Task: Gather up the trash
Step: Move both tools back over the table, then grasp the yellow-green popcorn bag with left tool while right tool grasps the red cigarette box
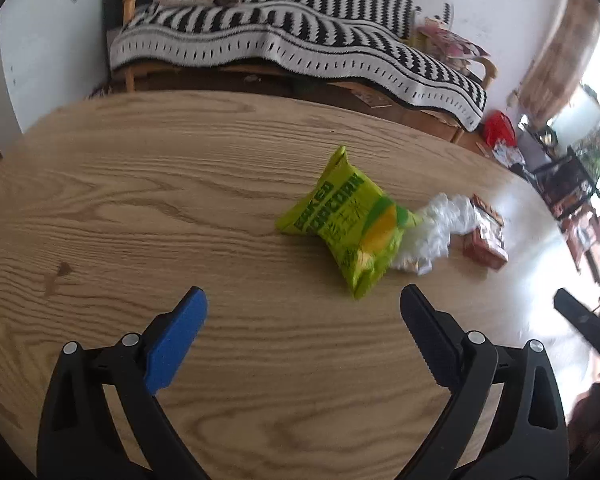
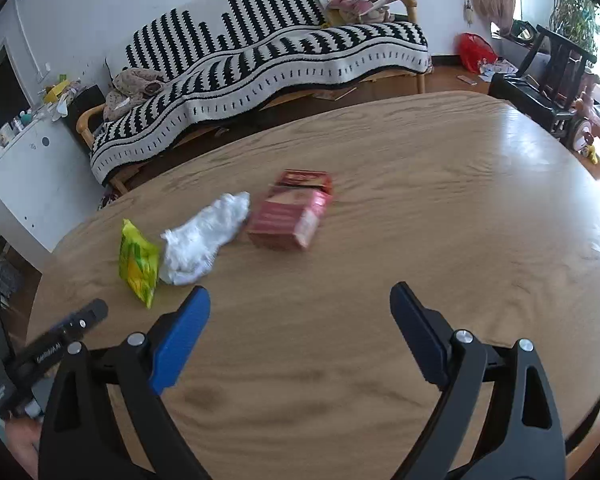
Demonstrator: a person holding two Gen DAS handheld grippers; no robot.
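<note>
Left wrist view: table (image 1: pixel 140 184) carries three scraps, all well beyond both claws.
Red box (image 2: pixel 290 212): stiff, light; grip across its sides.
Snack bag (image 1: pixel 350 224): left of box, slippery, crushable; pinch an edge.
Tissue (image 2: pixel 204 238): between them, soft.
Left claw (image 1: pixel 304 308): wide apart, empty.
Right claw (image 2: pixel 300 306): wide apart, empty.
</note>
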